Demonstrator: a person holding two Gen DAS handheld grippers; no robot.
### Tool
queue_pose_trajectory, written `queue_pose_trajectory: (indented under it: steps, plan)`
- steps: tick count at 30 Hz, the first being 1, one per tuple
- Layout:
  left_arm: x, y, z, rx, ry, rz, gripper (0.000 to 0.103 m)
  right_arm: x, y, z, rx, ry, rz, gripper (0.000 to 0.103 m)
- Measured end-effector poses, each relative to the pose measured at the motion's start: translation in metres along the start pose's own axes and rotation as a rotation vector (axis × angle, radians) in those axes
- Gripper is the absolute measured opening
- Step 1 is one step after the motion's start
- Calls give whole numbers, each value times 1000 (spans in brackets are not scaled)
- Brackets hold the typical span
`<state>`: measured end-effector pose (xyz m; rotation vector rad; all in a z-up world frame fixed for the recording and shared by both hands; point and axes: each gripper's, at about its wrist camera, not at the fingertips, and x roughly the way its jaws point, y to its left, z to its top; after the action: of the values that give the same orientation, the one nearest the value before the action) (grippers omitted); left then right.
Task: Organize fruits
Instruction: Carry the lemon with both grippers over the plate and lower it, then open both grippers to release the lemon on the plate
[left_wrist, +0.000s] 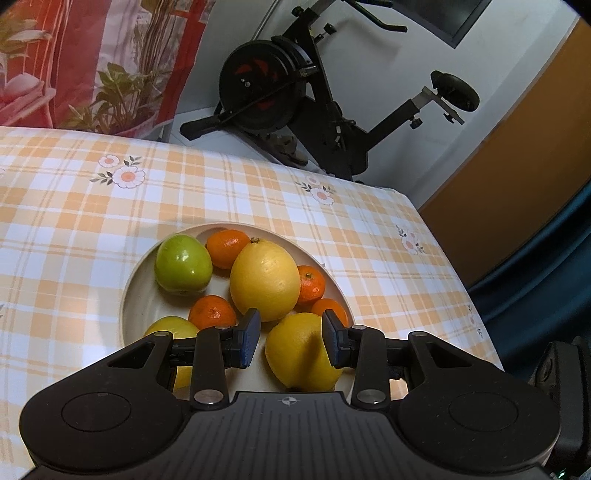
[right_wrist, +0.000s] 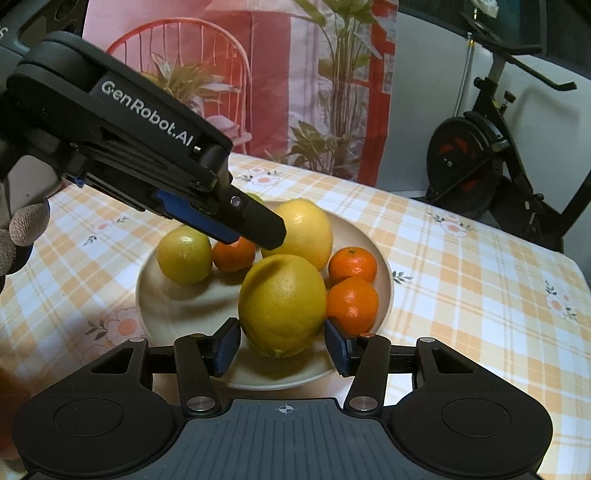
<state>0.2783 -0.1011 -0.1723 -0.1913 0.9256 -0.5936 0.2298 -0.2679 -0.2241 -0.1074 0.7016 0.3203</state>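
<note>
Orange-and-white checked tabletop (right_wrist: 461, 295) with flower prints, red-patterned curtain (right_wrist: 295, 74) and black exercise bike (left_wrist: 295, 92) behind. At centre, cream plate (right_wrist: 384, 280) piled with fruit. Nearest the right-hand camera, near lemon (right_wrist: 282, 306) resting on the plate, stem end toward the lens. Behind it, far lemon (right_wrist: 303, 229), partly covered by the other tool. To the left, yellow-green apple (right_wrist: 184, 254) beside a mandarin (right_wrist: 234, 254). On the right, two more mandarins (right_wrist: 352, 262), one in front of the other and touching, the front one against the near lemon. Green apple (left_wrist: 183, 264) at the plate's far left in the left-hand view, next to a further mandarin at the back rim. Right tongs (right_wrist: 281, 347) moderately parted, blue pads just beside the near lemon's flanks, no clear squeeze on it, nothing lifted. Left tongs (left_wrist: 292, 338) set narrow and empty, angled down over the middle of the pile, seen from the right-hand camera above the left mandarin and the far lemon. In the left-hand view, the near lemon showing through the narrow gap below the pads. Gloved hand (right_wrist: 22, 229) at the left edge of the right-hand view, behind the left tool's body.
</note>
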Motion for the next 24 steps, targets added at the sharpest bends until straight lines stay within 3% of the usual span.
queue_pose_trajectory:
  steps: [13,24]
  plan:
    - [-45,-8,-18,71,-75,80,39,-54,0,-9,90,-100,9,48]
    - [-104,4,-63,112,-121,151,39,-84,30,-26,108,-115,28,48]
